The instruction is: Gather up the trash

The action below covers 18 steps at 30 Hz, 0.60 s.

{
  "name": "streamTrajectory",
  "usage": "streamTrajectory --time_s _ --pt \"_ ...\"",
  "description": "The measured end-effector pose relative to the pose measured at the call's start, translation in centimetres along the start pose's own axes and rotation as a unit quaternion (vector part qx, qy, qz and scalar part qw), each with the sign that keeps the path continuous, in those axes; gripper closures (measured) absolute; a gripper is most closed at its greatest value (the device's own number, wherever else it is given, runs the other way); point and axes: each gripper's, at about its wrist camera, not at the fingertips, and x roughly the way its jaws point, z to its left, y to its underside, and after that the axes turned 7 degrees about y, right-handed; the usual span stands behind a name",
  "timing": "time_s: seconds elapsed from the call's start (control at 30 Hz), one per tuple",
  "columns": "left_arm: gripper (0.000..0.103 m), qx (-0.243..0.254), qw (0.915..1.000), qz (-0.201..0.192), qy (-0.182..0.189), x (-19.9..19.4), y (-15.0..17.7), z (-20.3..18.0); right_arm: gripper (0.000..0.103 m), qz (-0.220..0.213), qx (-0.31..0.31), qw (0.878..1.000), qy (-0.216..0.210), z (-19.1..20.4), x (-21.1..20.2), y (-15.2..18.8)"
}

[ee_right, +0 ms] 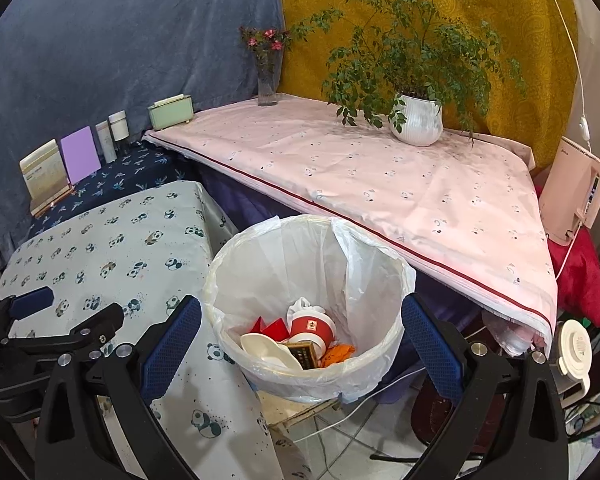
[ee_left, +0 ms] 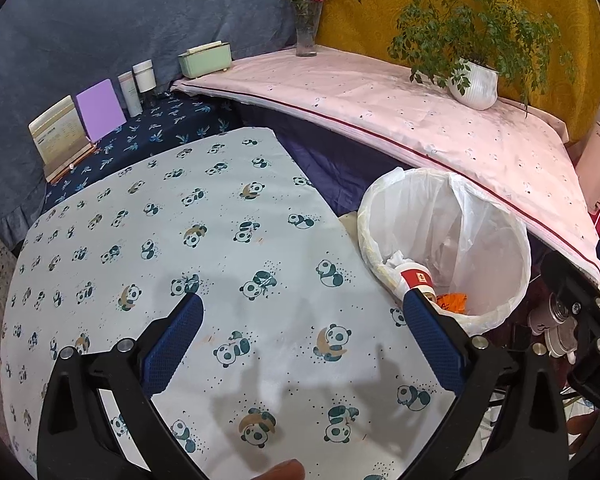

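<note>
A bench (ee_left: pixel 220 240) draped in a pale panda-print cloth fills the foreground, with a second bench (ee_right: pixel 380 168) under a pink cloth angled behind it, against blue and mustard hangings. On the pink cloth stand a potted plant (ee_right: pixel 418 120), a glass vase of pink flowers (ee_right: pixel 267 76) and a green box (ee_right: pixel 170 114); a purple card (ee_right: pixel 80 156) and small bottles (ee_right: pixel 114 134) line a dark patterned shelf to the left. Between the two benches sits a bin (ee_right: pixel 236 344) lined with a white plastic bag. Inside lies the trash: a red paper cup (ee_right: pixel 312 330), white cups, red scraps, a small dark box and an orange wrapper (ee_right: pixel 340 354). The right tongs (ee_right: pixel 300 316) hang wide open above the bin, holding nothing; the left tongs (ee_left: pixel 300 312) hang open and empty over the panda cloth.
</note>
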Motion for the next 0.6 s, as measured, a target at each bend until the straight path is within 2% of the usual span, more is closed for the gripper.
streamTrajectory --time_s 0.6 --pt "0.007 0.01 0.9999 0.011 -0.006 -0.4 0.5 -0.6 0.006 0.008 -0.007 1.0 0.01 -0.4 -0.7 1.2"
